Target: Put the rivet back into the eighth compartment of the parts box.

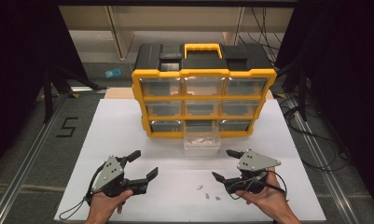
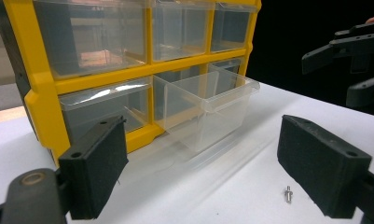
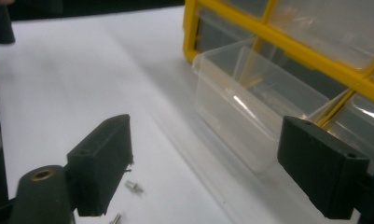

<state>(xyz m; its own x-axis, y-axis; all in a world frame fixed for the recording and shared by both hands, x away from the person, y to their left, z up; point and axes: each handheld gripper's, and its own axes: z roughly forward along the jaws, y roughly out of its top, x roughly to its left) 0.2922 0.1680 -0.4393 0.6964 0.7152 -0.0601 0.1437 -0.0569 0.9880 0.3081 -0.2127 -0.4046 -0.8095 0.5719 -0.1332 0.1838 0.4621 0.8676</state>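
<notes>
**A:** What have you got along the right gripper (image 3: 208, 175)?

**B:** I see its two black jaws rising from the bottom, standing wide apart with nothing between them. Past them, the white table (image 3: 82, 79). A clear plastic drawer (image 3: 250, 116) is pulled out from the yellow-framed organizer (image 3: 287, 39) at upper right.

**A:** Anything loose?

**B:** Two small metal pieces beside my left-hand jaw: a small screw (image 3: 134, 187) lying on the table, and a second piece (image 3: 115, 218) at the bottom edge. Probably another screw, though it's too cut off for me to say.

**A:** Touching the drawer?

**B:** No, well apart from it.
</notes>
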